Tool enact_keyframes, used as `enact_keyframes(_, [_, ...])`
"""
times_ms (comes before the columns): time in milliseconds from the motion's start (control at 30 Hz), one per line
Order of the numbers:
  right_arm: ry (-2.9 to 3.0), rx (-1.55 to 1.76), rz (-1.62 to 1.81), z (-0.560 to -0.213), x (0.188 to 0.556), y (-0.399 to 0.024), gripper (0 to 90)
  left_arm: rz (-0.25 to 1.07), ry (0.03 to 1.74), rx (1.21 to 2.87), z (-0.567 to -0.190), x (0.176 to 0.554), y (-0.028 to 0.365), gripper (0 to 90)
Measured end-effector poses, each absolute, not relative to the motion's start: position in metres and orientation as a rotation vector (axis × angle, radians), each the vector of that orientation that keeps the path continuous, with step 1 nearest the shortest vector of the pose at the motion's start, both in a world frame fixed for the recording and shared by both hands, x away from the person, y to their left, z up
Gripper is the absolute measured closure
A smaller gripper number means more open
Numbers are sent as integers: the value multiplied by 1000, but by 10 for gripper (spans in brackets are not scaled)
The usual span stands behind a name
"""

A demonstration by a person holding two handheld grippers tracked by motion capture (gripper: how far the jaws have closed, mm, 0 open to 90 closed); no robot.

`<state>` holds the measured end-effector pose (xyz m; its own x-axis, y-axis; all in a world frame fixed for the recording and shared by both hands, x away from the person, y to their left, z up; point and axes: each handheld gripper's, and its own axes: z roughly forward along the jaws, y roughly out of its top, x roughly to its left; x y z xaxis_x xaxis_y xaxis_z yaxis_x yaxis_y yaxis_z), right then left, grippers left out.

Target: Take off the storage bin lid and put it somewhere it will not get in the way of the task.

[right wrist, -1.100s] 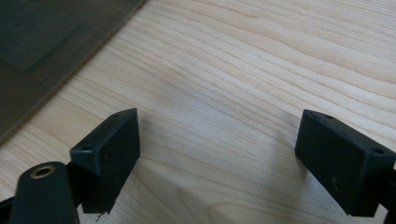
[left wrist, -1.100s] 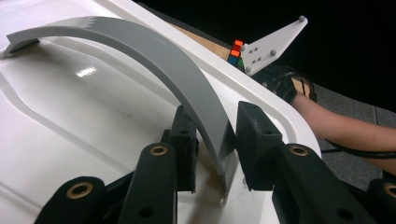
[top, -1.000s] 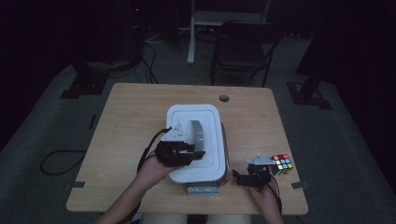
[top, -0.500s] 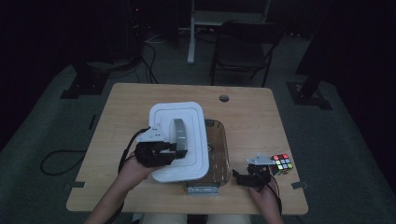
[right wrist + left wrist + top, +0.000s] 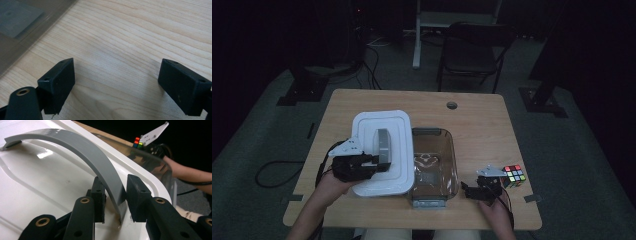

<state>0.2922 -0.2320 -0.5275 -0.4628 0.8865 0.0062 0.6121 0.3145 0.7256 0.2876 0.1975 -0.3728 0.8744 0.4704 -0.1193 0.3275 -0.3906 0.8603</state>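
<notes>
**White plastic lid off to the left of its clear bin**

White lid (image 5: 382, 150), lifted by its grey arched handle (image 5: 82, 157) and hanging left of centre in the high view, overlapping the left rim of the clear bin (image 5: 434, 162) on the wooden table (image 5: 492, 120). Left tongs (image 5: 115, 197) pinching the near foot of that handle, pads pressed on either side of the grey strip. Right tongs (image 5: 115, 82) spread wide over bare wood at lower right, gripping nothing, with the colourful cube (image 5: 513, 174) just beside them.

Likely light, stiff and glossy, so prone to swing or slip when held at one end of the handle; better taken at the crown of the arch for balance, and kept level. Thin rim probably flexible, not fragile.

From above: whole layout, lid against bin, cube beside the right hand. From the left tongs' camera: exact bite on the handle, sheen of the plastic, bin wall behind at upper right. From the right tongs' camera: wood grain and a corner of the bin at upper left.
</notes>
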Motion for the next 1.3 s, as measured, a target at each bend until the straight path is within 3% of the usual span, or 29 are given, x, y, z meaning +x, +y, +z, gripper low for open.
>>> enact_keyframes(433, [2192,1331,947,-528,292,-232,139,145,637,1998,-405,287,240,702])
enact_keyframes(800, [2193,1331,947,-528,292,-232,139,42,673,2032,-456,304,228,701])
enact_keyframes(1300, [2192,1331,947,-528,292,-232,139,-49,709,2088,-497,324,215,701])
